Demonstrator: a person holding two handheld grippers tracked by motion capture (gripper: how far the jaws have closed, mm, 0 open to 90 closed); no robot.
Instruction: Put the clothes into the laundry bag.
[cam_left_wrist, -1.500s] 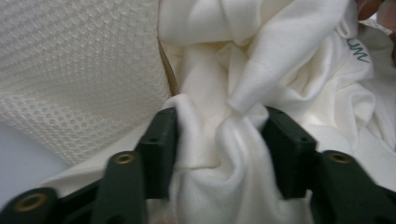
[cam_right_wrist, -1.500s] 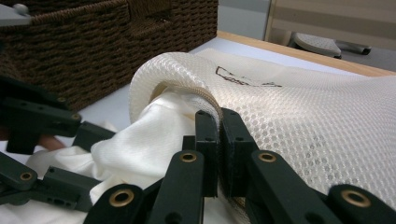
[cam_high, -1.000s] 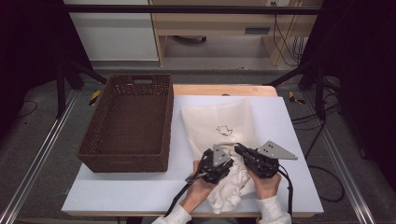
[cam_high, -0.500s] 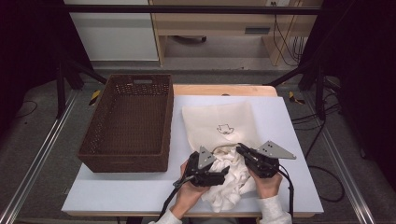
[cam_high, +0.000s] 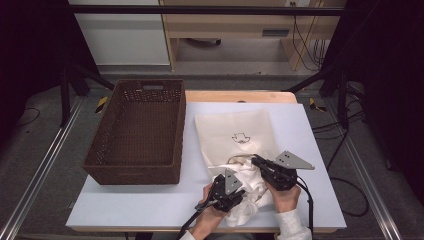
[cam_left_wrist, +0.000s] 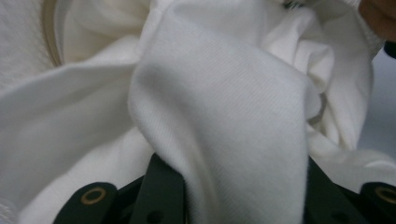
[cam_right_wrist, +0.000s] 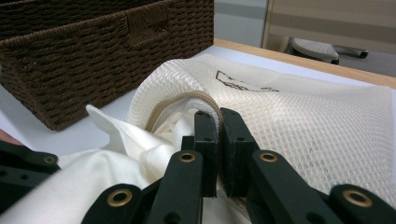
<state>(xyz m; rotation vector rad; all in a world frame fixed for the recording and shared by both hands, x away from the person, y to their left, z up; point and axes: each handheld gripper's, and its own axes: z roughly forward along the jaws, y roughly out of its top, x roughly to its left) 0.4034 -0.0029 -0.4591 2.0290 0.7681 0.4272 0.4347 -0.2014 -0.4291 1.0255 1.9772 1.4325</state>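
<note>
A brown wicker basket (cam_high: 137, 132) (empty) sits on the white table (cam_high: 125, 205), left side

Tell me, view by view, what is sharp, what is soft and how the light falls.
High view: white table evenly lit, dark surroundings, mild grain. Left gripper view: white garment fills the frame too close, soft. Right gripper view: mesh bag and wicker basket fairly sharp, near jaws slightly soft, background blurred.

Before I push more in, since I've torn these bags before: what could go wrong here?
The right gripper pinches just the mesh bag's tan rim; a hard shove might pull it free. The left gripper has closed on a fold of white garment, much of it bunched outside, so it may jam at the mouth.
</note>
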